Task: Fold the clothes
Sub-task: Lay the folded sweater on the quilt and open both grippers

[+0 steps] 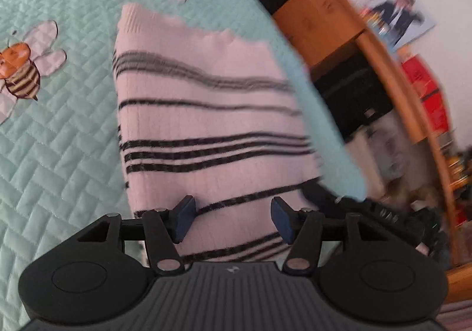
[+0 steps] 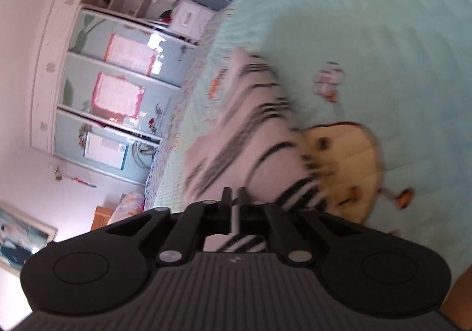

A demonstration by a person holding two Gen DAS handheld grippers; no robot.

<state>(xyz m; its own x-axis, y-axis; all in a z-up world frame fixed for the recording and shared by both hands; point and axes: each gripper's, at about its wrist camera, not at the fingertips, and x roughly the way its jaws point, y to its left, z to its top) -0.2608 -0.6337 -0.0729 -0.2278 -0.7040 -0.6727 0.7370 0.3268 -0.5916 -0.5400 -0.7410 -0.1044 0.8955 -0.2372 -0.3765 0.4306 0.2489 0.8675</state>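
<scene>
1. Containers: past the far right edge of the bed in the left wrist view stands a wooden shelf unit [image 1: 321, 12]; its open compartments hold dark things and a red box [image 1: 427, 89], too blurred to name. In the right wrist view a tall cabinet [image 2: 118, 86] with pale blue panelled doors stands at the left, doors closed; pink-framed sheets are stuck on the panels.
2. The striped garment [image 1: 206, 124] lies on a mint quilted bedspread [image 1: 59, 154] that bears bee appliqués [image 1: 20, 71]. It is a white ribbed knit with black horizontal stripes, some thin and single, some in groups of three (a greyer band sits nearer its far end). It looks folded into a long panel running away from the camera, its far edge uneven.
3. The left gripper [image 1: 233, 220] hangs over the near end of the garment, blue pads [image 1: 184, 219] well apart, nothing clamped between them.
4. The right gripper [image 2: 234, 198] has its jaws drawn almost together; a thin pale strip shows in the gap, so it appears to be pinching an edge of the striped garment [image 2: 256, 130], which trails from it across the bedspread beside a tan, dark-edged patch [image 2: 345, 160].
</scene>
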